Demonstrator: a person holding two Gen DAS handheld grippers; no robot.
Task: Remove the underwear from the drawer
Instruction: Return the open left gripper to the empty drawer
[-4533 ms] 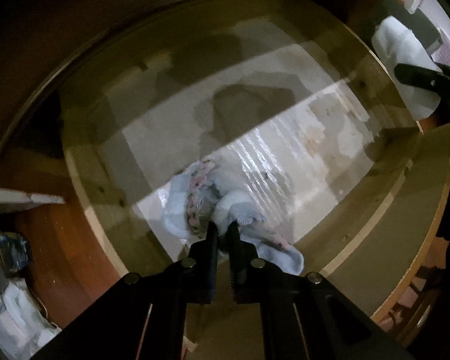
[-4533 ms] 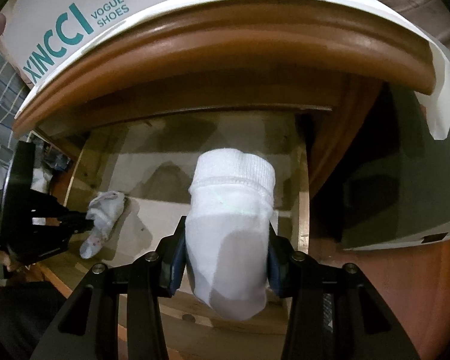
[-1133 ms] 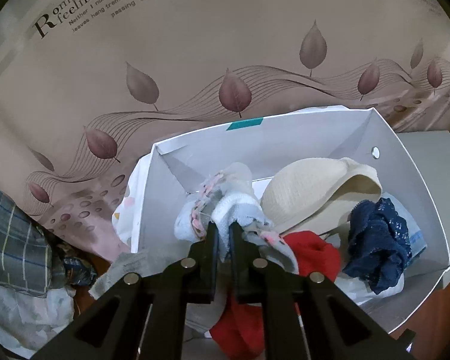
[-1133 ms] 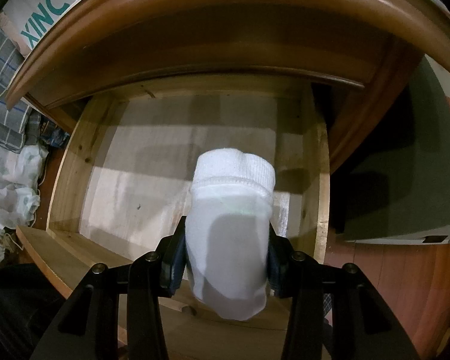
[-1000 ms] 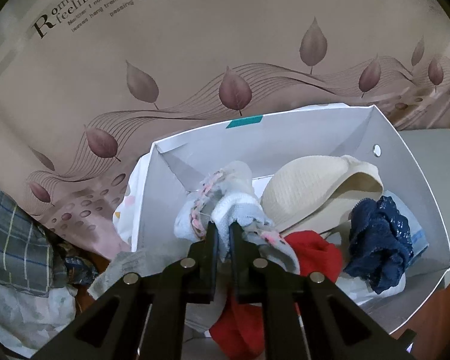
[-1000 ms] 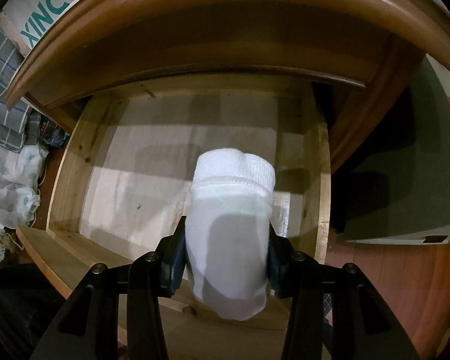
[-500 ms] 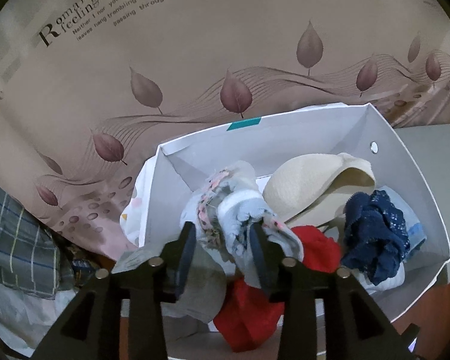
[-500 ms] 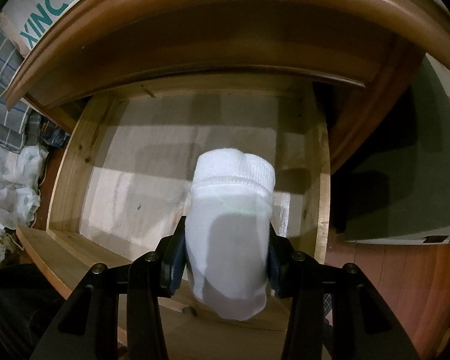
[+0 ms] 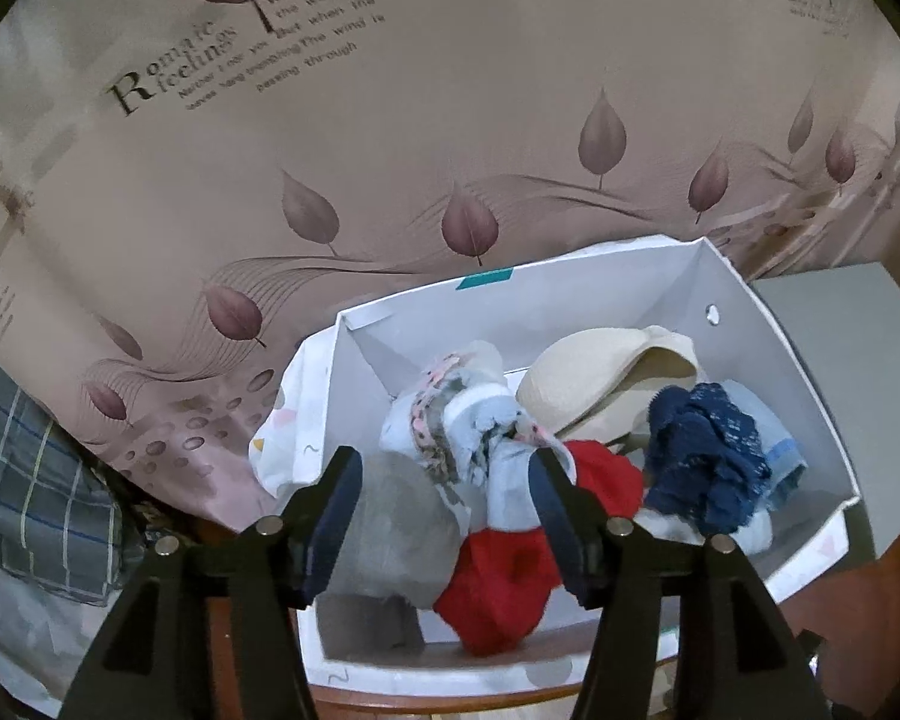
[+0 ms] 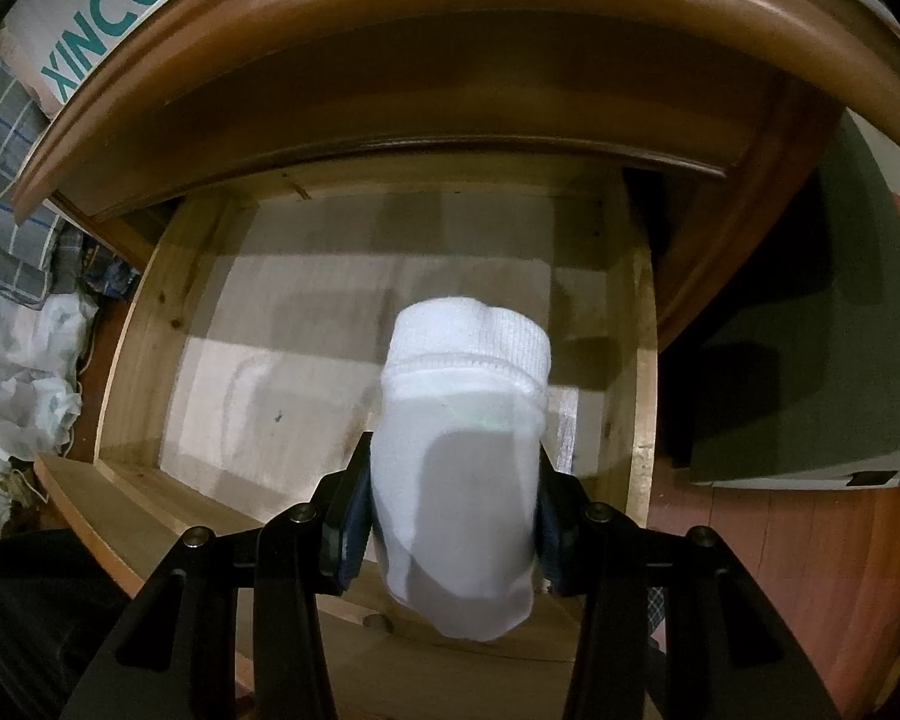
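- In the left wrist view, the left gripper is seen at lower centre with its jaws spread wide, nothing pinched between them.
- A pale blue bundle of underwear with a pink-patterned band is seen just beyond the fingertips, resting on the pile inside a white box.
- Around it in the box, a grey garment, a red garment, a cream bra and a navy lace piece are seen.
- A beige leaf-printed cloth fills the upper frame.
- In the right wrist view, a white sock is clamped between the jaws of the right gripper at lower centre.
- Behind it, the open wooden drawer is seen with its pale lined bottom.
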